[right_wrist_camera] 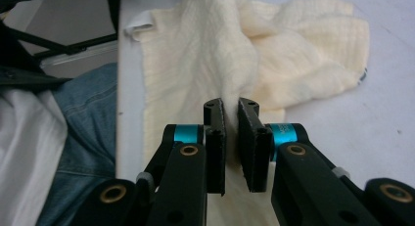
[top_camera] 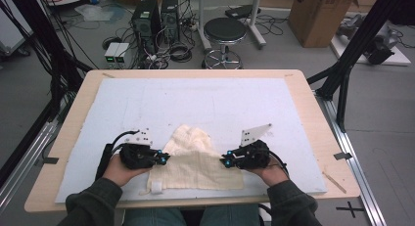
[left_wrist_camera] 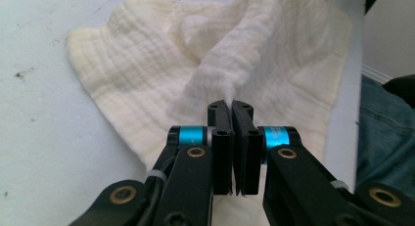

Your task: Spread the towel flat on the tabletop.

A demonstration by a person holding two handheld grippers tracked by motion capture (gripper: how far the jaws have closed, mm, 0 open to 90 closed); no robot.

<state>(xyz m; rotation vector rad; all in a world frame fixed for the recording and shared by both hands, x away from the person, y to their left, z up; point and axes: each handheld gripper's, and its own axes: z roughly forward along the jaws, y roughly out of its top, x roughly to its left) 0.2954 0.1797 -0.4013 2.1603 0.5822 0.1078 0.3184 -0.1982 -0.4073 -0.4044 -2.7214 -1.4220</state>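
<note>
I see one cloth (top_camera: 193,160) on one mat (top_camera: 122,113); my left gripper (top_camera: 165,158) and right gripper (top_camera: 225,162) each pinch its edge.

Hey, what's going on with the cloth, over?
Left gripper shut on cloth. Right gripper pinching its other edge. Nothing in the way.

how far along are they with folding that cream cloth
Early. Done: the cream cloth lies on the white mat, its near part flat, its far part bunched. In hand: the left gripper is shut on a pinched ridge of cloth at one side edge, and the right gripper pinches the opposite edge, its fingers a little apart. Left, probably: lifting, spreading the bunched part and folding.
</note>
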